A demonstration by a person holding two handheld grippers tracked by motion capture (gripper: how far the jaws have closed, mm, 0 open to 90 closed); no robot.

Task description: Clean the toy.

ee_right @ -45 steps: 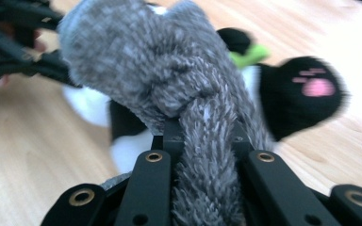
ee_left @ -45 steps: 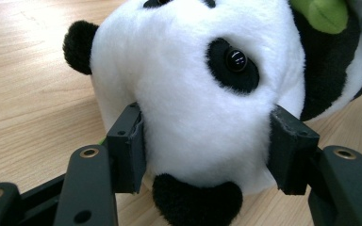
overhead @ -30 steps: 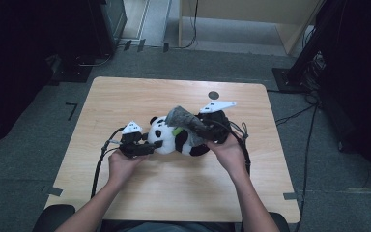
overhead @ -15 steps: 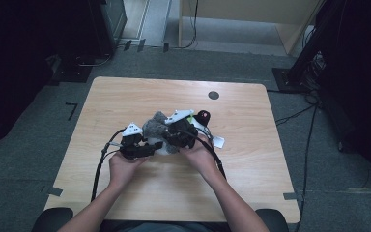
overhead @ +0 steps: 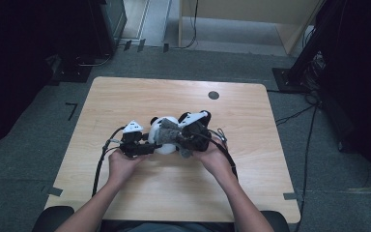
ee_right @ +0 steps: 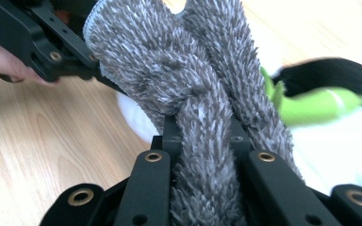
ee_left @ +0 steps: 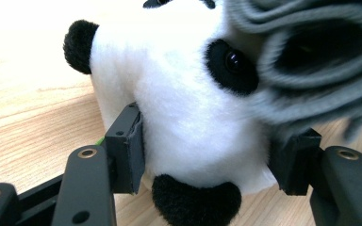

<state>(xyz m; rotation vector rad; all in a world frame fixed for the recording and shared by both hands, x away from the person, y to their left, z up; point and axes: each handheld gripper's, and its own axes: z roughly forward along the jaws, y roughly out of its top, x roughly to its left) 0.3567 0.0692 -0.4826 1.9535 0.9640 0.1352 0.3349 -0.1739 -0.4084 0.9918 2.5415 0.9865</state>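
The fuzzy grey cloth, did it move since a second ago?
Yes. In the high view the grey cloth, pinched in the right gripper, came left and toward the person, away from the dark round spot on the table, onto the panda's head.

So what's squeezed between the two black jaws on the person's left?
The plush panda's head, white fur pressed by both jaws of the left hand-held gripper, seen in the left gripper view.

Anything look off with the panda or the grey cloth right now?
Nothing damaged. The grey cloth is bunched and twisted in the right hand-held gripper, draping over the plush panda's eye. The left hand-held gripper clamps the panda's head.
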